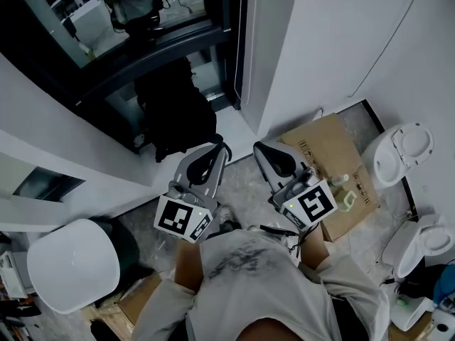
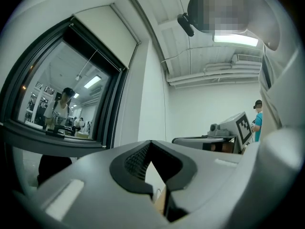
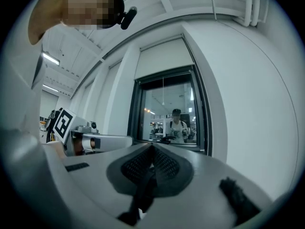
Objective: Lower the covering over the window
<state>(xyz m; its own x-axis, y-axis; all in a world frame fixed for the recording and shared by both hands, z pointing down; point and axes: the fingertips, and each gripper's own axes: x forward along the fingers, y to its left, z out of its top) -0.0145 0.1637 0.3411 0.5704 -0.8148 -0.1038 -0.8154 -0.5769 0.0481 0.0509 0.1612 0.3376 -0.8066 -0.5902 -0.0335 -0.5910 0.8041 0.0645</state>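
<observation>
**Two grippers, both closed, facing a window**

Left gripper (image 2: 151, 146): jaws together, nothing between them. The window (image 2: 62, 99) lies up and left of the tips.
Right gripper (image 3: 152, 148): jaws together, empty. The window is straight beyond the tips, slightly above.
White blind (image 3: 164, 56): covers only the top of the opening, well above both jaw pairs. A thin cord (image 3: 163, 92) hangs over the glass.

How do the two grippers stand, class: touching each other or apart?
Apart. The head view shows floor between the left gripper and the right gripper.
</observation>
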